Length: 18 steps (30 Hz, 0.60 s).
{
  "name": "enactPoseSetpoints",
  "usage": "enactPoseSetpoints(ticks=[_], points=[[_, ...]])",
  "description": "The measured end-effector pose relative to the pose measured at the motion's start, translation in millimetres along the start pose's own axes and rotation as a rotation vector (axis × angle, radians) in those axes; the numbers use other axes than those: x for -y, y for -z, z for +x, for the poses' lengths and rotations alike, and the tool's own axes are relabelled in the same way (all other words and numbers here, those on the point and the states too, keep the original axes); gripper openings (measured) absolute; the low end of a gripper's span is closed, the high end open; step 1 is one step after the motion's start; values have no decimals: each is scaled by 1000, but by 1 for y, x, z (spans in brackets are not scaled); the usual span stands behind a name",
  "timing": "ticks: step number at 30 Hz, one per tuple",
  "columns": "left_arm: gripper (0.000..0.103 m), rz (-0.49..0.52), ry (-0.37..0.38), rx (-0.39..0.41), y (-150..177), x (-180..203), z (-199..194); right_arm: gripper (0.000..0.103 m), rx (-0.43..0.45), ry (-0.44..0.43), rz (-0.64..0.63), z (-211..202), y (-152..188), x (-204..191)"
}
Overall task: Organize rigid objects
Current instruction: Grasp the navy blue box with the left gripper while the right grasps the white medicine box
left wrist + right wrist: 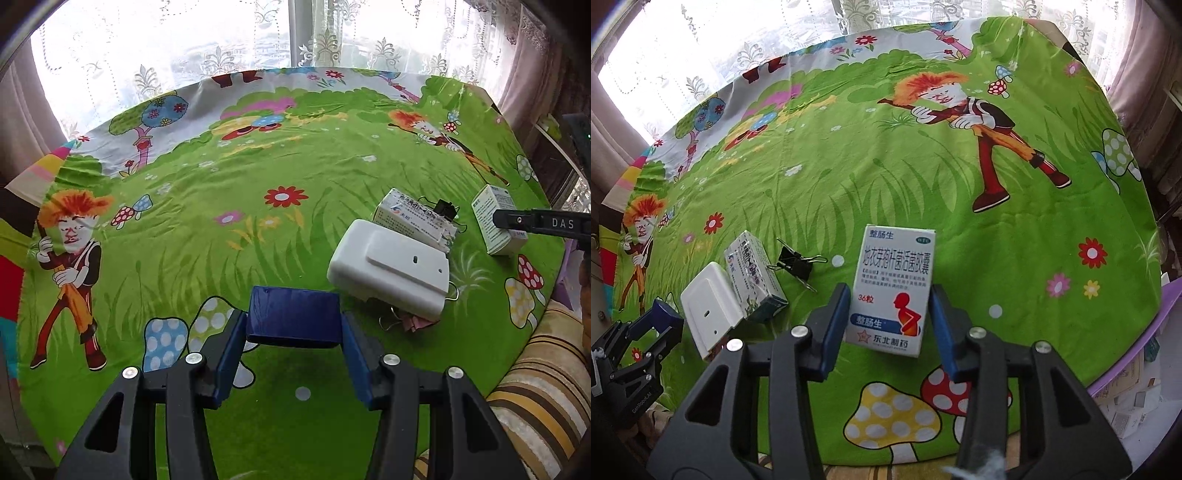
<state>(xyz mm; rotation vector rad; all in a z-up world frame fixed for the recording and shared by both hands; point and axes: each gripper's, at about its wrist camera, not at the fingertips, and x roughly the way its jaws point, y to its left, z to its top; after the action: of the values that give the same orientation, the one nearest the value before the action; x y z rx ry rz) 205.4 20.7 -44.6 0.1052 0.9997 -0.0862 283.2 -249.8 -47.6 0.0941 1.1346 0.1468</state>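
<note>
One medicine box between right claw pads

Between our left gripper's blue pads we see a dark navy box. Ahead to its right lies a plain white case, then a white carton with blue print and a black binder clip. In our right gripper sits a white medicine box with blue lettering and a red-orange figure. Under everything spreads a bright green tablecloth with cartoon mushrooms, flowers and orange-haired figures.
</note>
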Motion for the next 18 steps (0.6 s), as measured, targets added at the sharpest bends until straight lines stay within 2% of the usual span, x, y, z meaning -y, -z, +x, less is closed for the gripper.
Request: enactPoseSetpoints(ticks=[5, 6, 18], points=[[52, 18, -32, 25, 2, 4, -9, 47, -68, 0, -32, 16, 6, -4], [52, 17, -36, 28, 2, 4, -10, 44, -63, 0, -30, 15, 6, -3], [52, -17, -109, 146, 6, 4, -58, 44, 92, 11, -117, -47, 27, -19]])
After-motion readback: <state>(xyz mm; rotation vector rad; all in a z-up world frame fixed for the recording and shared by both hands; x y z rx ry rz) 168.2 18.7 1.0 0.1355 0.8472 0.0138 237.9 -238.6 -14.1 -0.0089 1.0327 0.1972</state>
